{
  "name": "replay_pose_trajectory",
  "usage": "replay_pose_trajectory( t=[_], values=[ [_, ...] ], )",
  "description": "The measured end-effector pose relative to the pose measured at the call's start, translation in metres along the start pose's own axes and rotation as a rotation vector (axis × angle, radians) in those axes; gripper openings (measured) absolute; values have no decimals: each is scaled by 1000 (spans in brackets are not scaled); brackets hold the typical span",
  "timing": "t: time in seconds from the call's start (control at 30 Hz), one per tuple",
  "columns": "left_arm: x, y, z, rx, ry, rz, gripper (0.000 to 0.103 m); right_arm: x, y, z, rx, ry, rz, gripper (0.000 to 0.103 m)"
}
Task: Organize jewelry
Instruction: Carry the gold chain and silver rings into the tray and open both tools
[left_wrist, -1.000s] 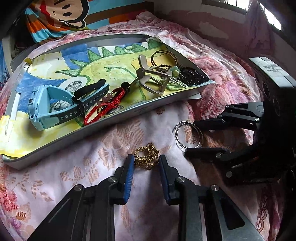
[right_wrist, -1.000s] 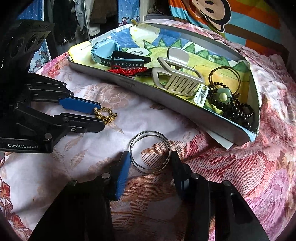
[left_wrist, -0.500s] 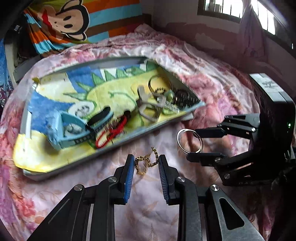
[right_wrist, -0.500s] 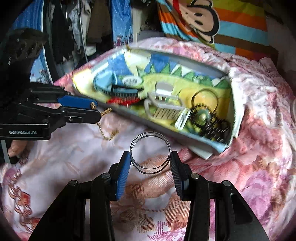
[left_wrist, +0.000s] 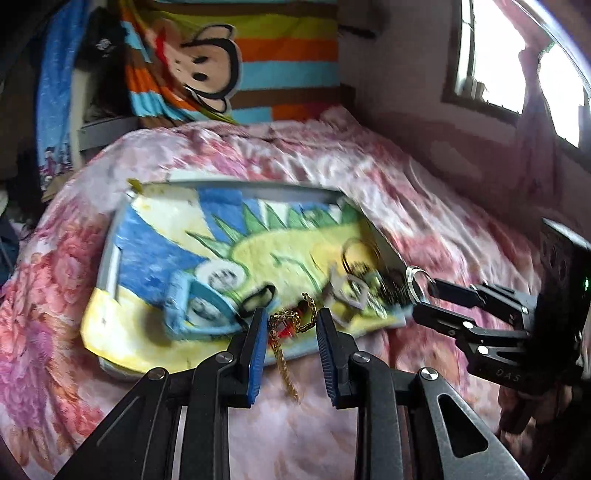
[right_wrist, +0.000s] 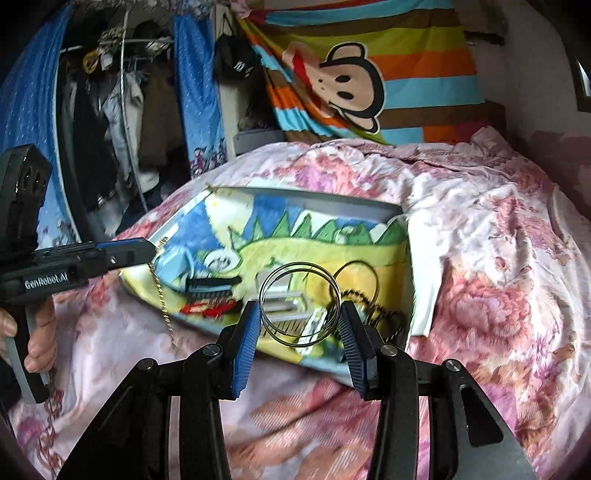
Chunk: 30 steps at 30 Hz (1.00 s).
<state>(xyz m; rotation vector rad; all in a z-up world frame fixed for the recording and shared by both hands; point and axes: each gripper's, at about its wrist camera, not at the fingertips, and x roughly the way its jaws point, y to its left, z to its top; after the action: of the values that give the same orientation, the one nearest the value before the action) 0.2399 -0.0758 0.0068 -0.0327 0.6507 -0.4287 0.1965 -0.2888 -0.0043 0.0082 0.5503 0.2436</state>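
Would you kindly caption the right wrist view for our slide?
Right gripper holds silver bangles above the tray.

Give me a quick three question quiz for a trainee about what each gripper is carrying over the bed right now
1. Multiple choice: what does the left gripper hold?
A. a blue watch
B. a gold chain
C. a hair clip

2. True or false: the silver bangles in the right gripper are already lying in the tray.

3. Fill in the blank: part of the gold chain hangs ____ below the left gripper's fingers.

Key
1. B. The chain is pinched between the blue pads.
2. False. The bangles are held up between the right gripper's fingers, in front of the tray.
3. Loose. A length dangles down; the right wrist view shows it too.
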Motion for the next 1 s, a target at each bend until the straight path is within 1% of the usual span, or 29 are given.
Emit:
replay_pose_trajectory(
  t=[0.2,0.33,0.4,0.47,0.53,0.67,0.8,1.0],
  values=[
    [-5,14,22,-71,-89,31,25,20,-4,-1,8,20,-24,39],
    [-9,23,39,-122,-143,25,25,33,-6,-7,19,46,-38,39],
    [-13,26,46,-131,-177,20,25,37,-6,-10,25,59,-41,39],
    [-13,29,49,-133,-187,17,25,43,-4,-13,22,75,-44,39],
    [-5,32,48,-135,-165,23,25,46,-3,-15,19,87,-45,39],
    [24,37,36,-143,-70,35,25,51,-1,-17,13,102,-47,39],
    [45,41,24,-147,2,54,25,53,-3,-19,19,113,-53,40],
    [58,41,13,-144,67,73,25,54,-3,-20,25,127,-54,41]
  ],
)
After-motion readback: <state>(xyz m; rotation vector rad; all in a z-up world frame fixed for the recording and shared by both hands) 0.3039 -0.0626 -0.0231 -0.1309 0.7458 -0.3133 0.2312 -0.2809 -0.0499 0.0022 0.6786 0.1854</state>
